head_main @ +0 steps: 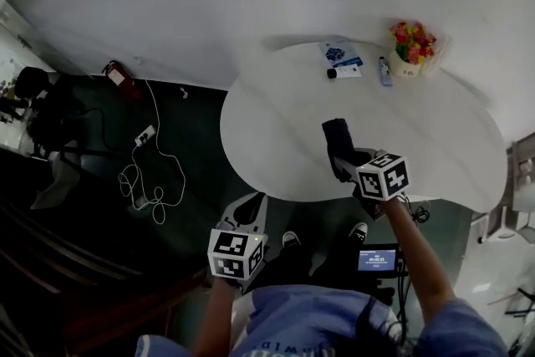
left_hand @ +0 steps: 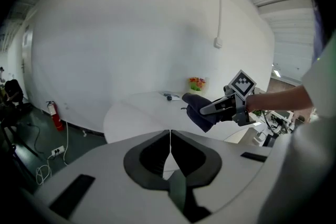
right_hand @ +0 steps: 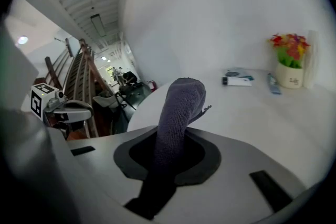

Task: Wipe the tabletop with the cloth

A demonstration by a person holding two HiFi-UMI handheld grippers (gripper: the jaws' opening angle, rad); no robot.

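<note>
Clearly clamped in the right gripper (right_hand: 169, 138), dark cloth (right_hand: 181, 99) seemingly just above the tabletop (head_main: 276, 117), left gripper (left_hand: 169, 136) closed, empty

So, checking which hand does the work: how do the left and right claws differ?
The left claw is shut and empty; the right claw is shut on the dark cloth. The left claw sits beyond the edge of the tabletop; the right claw is over it. Both claws are shut.
</note>
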